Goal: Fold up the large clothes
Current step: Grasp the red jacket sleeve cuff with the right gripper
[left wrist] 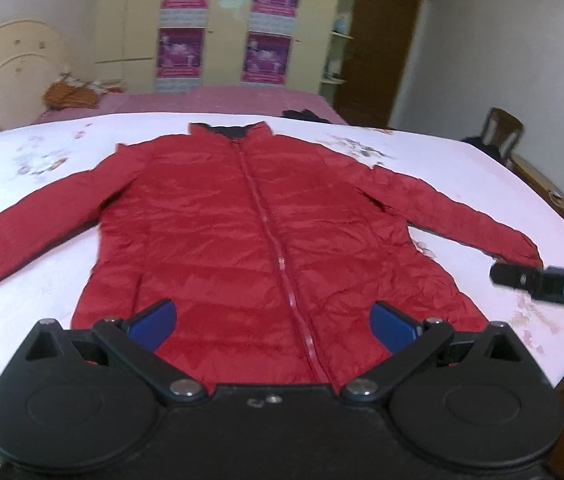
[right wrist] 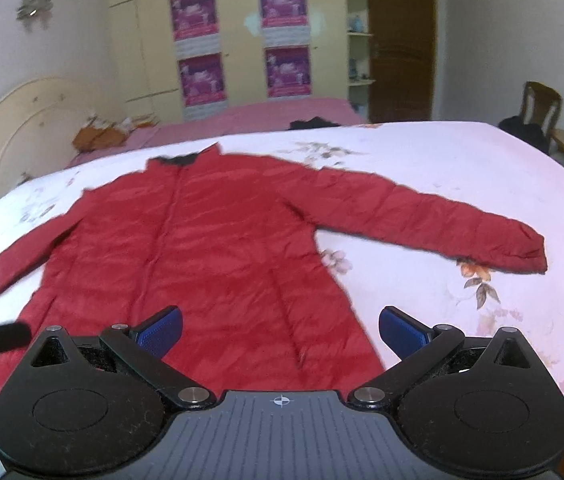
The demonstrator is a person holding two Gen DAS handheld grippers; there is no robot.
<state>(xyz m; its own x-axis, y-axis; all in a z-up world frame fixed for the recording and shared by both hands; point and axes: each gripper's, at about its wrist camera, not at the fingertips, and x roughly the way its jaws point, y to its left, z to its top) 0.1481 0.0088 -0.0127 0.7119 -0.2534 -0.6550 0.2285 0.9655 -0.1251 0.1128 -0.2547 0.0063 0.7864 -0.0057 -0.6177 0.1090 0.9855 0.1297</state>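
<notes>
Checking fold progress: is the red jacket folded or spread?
Spread: the red puffer jacket lies flat on the floral bedsheet, zipped, both sleeves stretched outward.

Posters (right wrist: pixel 193 14) on wardrobe: print blurred, unreadable; no other legible text.

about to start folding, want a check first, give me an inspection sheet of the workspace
surface: white floral bedsheet, fairly flat
job's things: red jacket spread face up, zipped, both sleeves out to the sides, unfolded
clutter: dark item on the pink bed beyond
grippers: left gripper and right gripper both open, holding nothing, near the jacket's hem
cables: nothing seen
surroundings: cream wardrobe with four posters, headboard, brown door, wooden chair
</notes>
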